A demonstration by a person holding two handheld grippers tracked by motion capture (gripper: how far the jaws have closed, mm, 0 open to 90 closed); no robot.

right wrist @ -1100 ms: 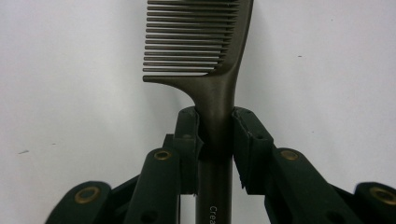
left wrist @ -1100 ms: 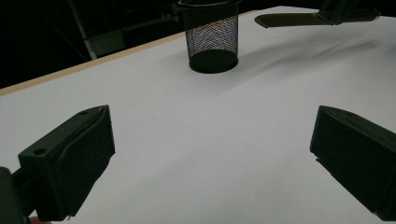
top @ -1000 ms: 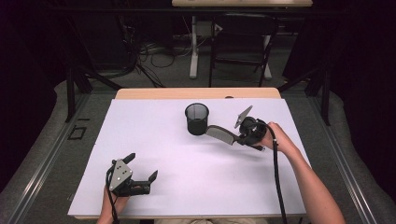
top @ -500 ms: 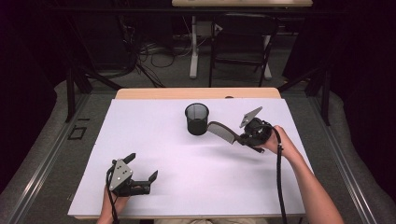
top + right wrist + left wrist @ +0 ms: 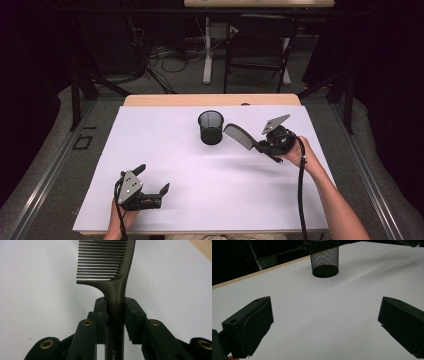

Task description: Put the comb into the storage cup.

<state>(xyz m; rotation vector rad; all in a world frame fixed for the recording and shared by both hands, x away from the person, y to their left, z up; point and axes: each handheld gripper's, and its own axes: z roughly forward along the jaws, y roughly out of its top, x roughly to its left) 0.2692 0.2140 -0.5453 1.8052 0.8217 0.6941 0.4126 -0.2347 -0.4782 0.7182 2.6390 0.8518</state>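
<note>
White covering lay over the worktop (image 5: 200,200), and nearest the person's edge the left tool (image 5: 150,196) rested low on it, its black jaws spread wide with nothing between them. Farther in and off to the right, the right tool (image 5: 261,146) was raised above the surface, its jaws clamped on the handle of a dark comb (image 5: 238,136). That comb slanted up and leftward, teeth end toward a black mesh cup (image 5: 210,127) standing upright near the far middle, close beside it but apart. Beyond the cup ran the worktop's bare wooden far edge.
</note>
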